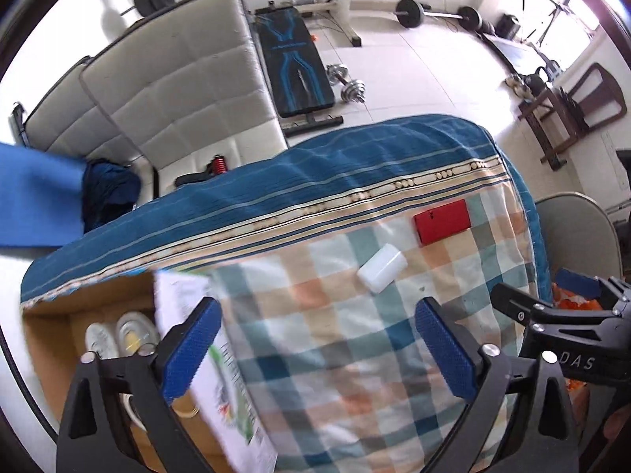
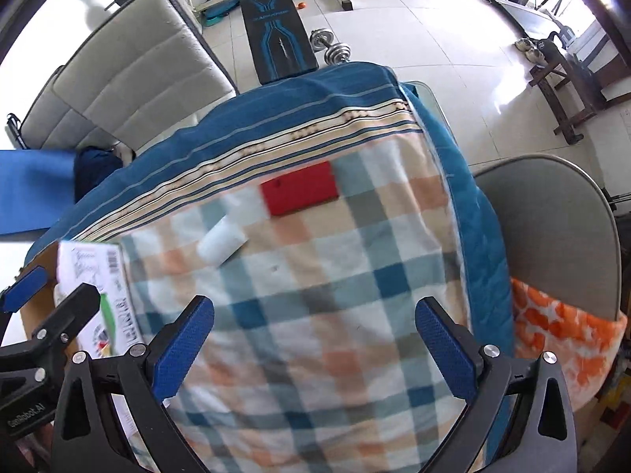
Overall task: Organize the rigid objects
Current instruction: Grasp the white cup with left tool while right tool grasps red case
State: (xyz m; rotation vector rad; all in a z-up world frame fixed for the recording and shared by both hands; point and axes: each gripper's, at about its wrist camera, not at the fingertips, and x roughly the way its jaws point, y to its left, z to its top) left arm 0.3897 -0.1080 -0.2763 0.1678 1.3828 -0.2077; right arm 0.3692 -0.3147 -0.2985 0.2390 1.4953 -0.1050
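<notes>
A red flat box (image 1: pixel 441 221) and a white plastic container (image 1: pixel 381 267) lie on the checked cloth of the table (image 1: pixel 315 339), towards its far side. Both also show in the right wrist view, the red box (image 2: pixel 301 194) and the white container (image 2: pixel 221 243). My left gripper (image 1: pixel 317 349) is open and empty, above the cloth and short of the container. My right gripper (image 2: pixel 313 349) is open and empty over the cloth, nearer the front. A cardboard box (image 1: pixel 55 339) at the table's left end holds white items (image 1: pixel 118 335), its white printed flap (image 1: pixel 221 374) raised.
A grey chair (image 2: pixel 552 232) with an orange patterned cloth (image 2: pixel 564 335) stands right of the table. A white padded bench (image 1: pixel 173 90), a black and blue board (image 1: pixel 294 59) and dumbbells (image 1: pixel 347 82) lie on the floor beyond. The right gripper shows in the left view (image 1: pixel 552 315).
</notes>
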